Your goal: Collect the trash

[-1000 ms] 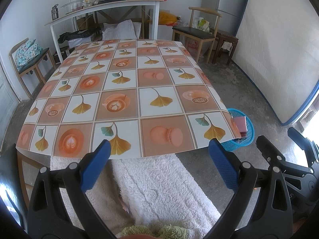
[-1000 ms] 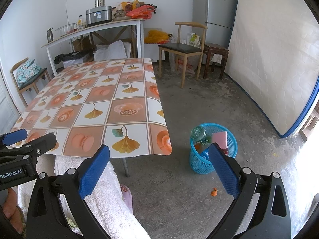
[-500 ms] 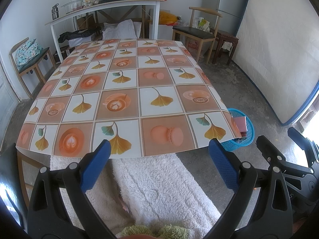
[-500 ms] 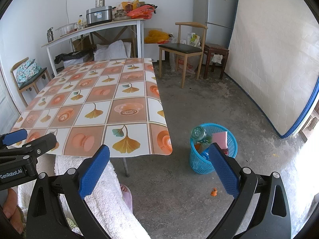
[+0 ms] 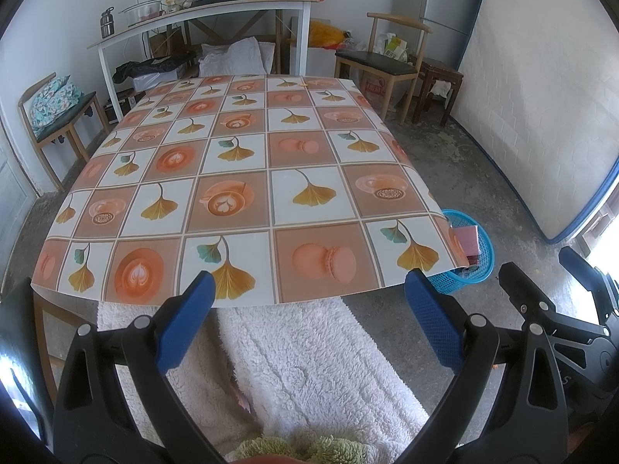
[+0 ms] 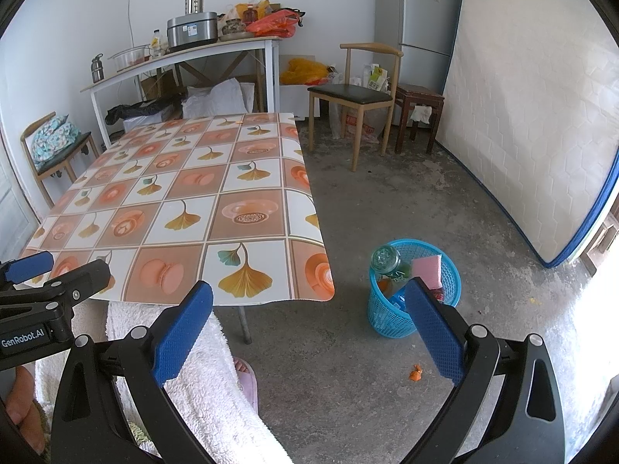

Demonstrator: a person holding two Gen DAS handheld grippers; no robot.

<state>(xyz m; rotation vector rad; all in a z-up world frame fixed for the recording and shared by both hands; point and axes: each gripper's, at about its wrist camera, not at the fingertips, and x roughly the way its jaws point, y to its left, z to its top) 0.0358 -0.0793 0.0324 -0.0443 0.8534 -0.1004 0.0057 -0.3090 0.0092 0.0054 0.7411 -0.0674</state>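
both spread wide and empty, left gripper and right gripper. held back near table; basket already filled, orange scrap left on floor.

The bench wears a checked cloth of ginkgo leaves and coffee cups. At its four o'clock, on the concrete floor, stands a blue basket; an orange scrap lies near it at five o'clock.
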